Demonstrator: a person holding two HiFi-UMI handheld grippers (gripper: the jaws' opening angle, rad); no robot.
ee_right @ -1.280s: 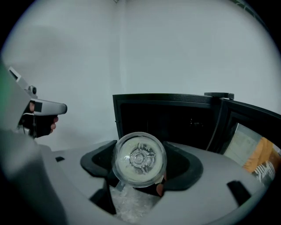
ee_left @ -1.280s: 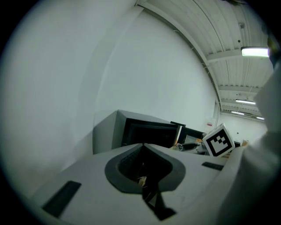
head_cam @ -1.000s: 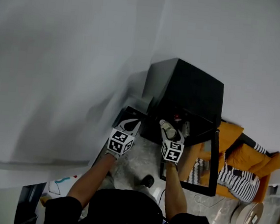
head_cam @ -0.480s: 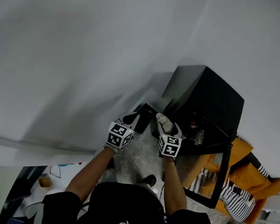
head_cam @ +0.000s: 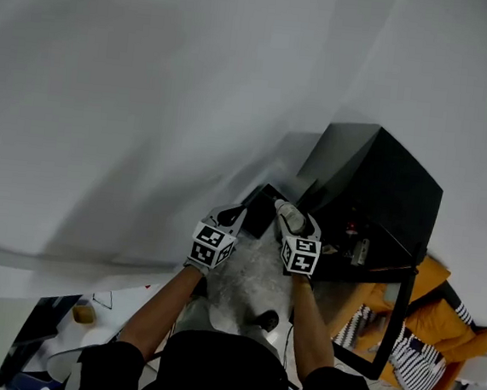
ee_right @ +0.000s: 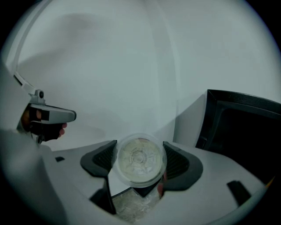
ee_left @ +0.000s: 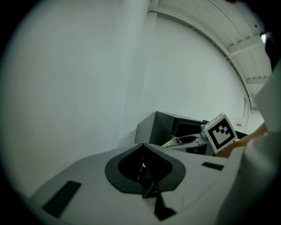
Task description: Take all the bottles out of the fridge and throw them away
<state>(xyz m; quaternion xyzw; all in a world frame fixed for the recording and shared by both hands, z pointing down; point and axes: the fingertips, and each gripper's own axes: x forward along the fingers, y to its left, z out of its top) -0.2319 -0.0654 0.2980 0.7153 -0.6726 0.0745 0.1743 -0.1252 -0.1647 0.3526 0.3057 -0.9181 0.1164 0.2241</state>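
White wall (ee_right: 131, 66) behind bottle (ee_right: 138, 160) between right fingers (ee_right: 179, 163)

clear glossy plastic bottle (ee_right: 138, 159); matt dark fridge (head_cam: 382, 182); smooth matt wall (head_cam: 150, 95)

The head view looks steeply down from above the person, taking in both arms, the left gripper (head_cam: 235, 212), the right gripper (head_cam: 291, 213) and the black fridge (head_cam: 372, 189) at far right. Each gripper view sits close behind its own jaws. The right one shows the bottle (ee_right: 138, 159) large and near. All three share the fridge and the white wall (head_cam: 150, 95), and each gripper view catches the other gripper.
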